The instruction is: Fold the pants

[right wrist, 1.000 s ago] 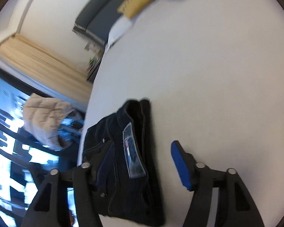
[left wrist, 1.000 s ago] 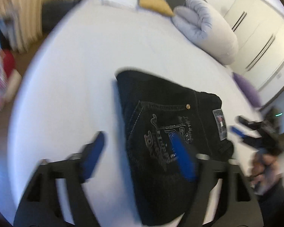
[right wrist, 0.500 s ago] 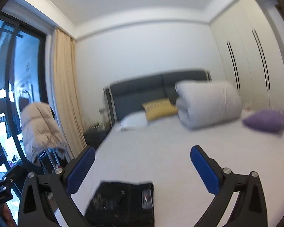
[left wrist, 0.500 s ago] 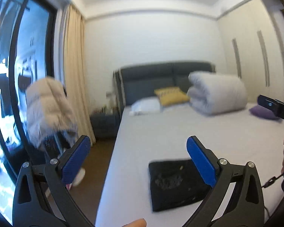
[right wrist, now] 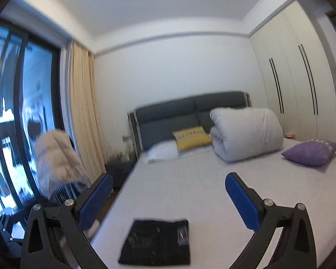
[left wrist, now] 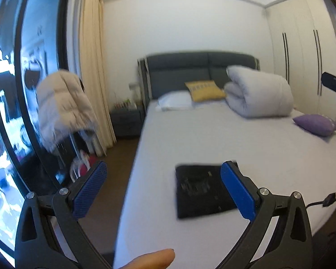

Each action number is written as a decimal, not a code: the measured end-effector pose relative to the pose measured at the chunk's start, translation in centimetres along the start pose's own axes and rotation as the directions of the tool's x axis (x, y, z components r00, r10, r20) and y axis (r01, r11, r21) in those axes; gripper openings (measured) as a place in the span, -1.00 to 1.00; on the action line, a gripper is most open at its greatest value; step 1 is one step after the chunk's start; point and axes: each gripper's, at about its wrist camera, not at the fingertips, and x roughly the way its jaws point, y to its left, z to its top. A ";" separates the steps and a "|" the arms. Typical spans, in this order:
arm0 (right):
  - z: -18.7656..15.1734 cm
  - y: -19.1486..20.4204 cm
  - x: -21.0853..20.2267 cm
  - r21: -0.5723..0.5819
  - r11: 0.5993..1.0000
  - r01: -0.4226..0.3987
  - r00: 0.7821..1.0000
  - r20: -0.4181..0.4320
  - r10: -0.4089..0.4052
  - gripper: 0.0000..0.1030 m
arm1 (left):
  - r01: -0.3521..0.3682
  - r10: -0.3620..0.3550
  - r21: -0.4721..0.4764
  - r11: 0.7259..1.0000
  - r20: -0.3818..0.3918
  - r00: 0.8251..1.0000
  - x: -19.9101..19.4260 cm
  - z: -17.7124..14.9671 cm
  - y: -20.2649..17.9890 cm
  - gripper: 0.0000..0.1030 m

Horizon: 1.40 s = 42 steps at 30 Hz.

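pants (left wrist: 201, 190) lay folded in a dark flat rectangle on the bed (left wrist: 212, 134), near its foot edge. the left gripper (left wrist: 163, 188) hung above them, jaws wide and empty, its right finger (left wrist: 235, 190) overlapping them in view. the right gripper (right wrist: 168, 199) was likewise spread and empty, the pants (right wrist: 156, 242) below and between its fingers, untouched.

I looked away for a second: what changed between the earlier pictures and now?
Both tongs, left and right, lifted off the folded black jeans and backed away toward the foot of the bed, now facing the headboard. Jeans stay folded in place; both tongs stay open, empty.
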 end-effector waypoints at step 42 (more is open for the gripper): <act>-12.3 2.2 7.1 -0.055 0.998 -0.007 0.853 -0.521 -0.023 1.00 | 0.013 -0.050 -0.085 0.996 -0.444 0.895 15.7 -11.0 -1.9 1.00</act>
